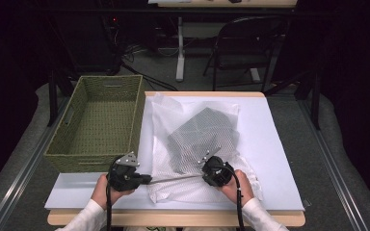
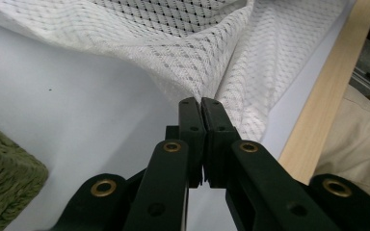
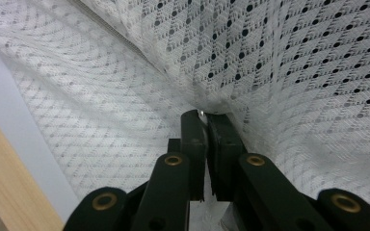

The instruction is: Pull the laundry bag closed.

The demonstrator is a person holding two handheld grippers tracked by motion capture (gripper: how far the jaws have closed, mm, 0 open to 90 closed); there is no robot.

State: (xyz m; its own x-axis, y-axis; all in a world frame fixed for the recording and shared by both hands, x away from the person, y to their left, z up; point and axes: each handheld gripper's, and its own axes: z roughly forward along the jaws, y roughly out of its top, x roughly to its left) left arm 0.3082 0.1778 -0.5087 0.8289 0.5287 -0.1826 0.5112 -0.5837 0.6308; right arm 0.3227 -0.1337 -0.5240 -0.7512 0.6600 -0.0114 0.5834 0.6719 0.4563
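I can't make out what the dark thing [image 1: 200,137] inside the mesh bag [image 1: 192,144] is; through the white netting it reads only as a grey, angular shape at centre frame in the high view. My left gripper [image 2: 202,102] has its jaws together, pinched on a fold of the bag's edge, as the left gripper view shows at mid-frame. My right gripper [image 3: 203,114] is likewise clamped on mesh, with a small metal glint, possibly a zip pull, between the tips; I cannot tell for sure. In the high view the left gripper [image 1: 147,179] sits at lower left of centre and the right gripper [image 1: 204,168] just right of centre, with a taut strip of bag edge running between them. My forearms are cut off at the bottom edge.

The bag lies on a white sheet [image 1: 270,144] covering a wooden table [image 1: 173,219], whose pale rim shows along the bottom and top. A green woven basket [image 1: 60,144] stands at the left, just beside the bag's upper left corner and overhanging the sheet's left side. Beyond the table, at upper right, stands a dark folding chair [image 1: 243,43] on grey floor, with a desk leg [image 1: 180,48] at top centre; the corners are in shadow.

Bare sheet lies open to the right of the bag and in a narrow strip along the near edge.
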